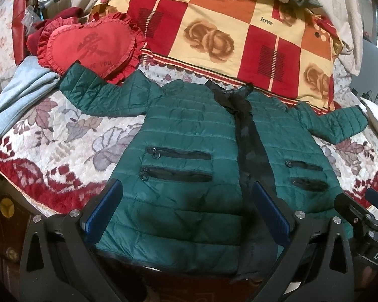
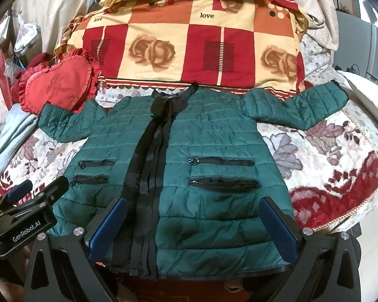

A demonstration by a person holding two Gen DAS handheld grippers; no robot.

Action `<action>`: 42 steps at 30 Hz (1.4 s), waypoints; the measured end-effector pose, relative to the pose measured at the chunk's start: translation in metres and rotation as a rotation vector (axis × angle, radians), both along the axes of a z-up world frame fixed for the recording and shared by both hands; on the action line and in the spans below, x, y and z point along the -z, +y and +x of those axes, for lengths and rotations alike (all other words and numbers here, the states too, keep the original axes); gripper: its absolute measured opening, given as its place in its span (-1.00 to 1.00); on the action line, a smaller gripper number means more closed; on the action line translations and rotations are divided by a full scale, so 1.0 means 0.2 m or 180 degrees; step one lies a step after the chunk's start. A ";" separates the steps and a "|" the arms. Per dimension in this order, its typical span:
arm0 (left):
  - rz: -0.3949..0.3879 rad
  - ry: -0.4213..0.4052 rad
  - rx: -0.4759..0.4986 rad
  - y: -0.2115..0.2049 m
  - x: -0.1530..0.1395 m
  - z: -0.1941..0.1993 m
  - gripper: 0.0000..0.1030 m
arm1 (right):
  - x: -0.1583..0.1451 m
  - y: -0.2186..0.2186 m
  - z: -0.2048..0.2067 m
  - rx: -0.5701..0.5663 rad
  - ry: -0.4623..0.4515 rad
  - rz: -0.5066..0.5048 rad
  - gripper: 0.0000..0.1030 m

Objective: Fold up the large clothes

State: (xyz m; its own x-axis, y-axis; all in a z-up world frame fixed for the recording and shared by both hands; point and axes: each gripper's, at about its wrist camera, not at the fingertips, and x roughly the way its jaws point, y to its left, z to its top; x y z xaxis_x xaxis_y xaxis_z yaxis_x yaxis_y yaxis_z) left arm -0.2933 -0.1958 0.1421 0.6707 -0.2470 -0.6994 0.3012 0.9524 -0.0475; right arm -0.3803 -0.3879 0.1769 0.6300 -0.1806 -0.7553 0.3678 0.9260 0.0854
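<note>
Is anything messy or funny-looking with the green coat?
Mostly tidy: the green jacket lies flat, front up, sleeves spread. One oddity: its left-side sleeve rests partly on the red heart pillow instead of flat on the bedspread.

The quilted jacket [image 1: 189,183] is dark green, with a black zip placket [image 1: 249,146] and black-edged pocket zips [image 1: 179,153]. It lies on a bed cover [image 1: 63,136] of cream ground printed with grey-mauve leaves and deep red swirls, beside a red frilled heart cushion [image 1: 88,47] with a darker red character and a pale blue cloth [image 1: 20,93]. The quilt [image 1: 214,35] behind is checked in red, orange and cream, with brown roses, black stripes and the word "love"; both the left gripper [image 1: 186,211] and the right gripper [image 2: 194,224] are black with blue pads.
</note>
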 end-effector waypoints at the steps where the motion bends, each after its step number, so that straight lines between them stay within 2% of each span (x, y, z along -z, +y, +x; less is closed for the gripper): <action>1: 0.0004 0.0004 0.0003 0.00 0.00 0.00 0.99 | 0.00 0.00 0.00 -0.0003 0.0002 -0.0002 1.00; 31: 0.0007 0.0015 0.0004 0.01 0.01 0.00 0.99 | 0.01 0.04 0.05 -0.0074 0.0035 0.0002 1.00; 42: -0.0062 0.0107 -0.0010 0.03 0.02 0.03 0.99 | 0.03 0.05 0.06 -0.0088 0.0062 0.0012 1.00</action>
State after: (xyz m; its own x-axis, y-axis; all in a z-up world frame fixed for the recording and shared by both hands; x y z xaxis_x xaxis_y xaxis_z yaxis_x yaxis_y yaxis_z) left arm -0.2866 -0.1903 0.1379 0.6477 -0.2586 -0.7167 0.2960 0.9521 -0.0760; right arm -0.3683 -0.3775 0.1710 0.6199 -0.1604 -0.7681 0.3437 0.9355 0.0820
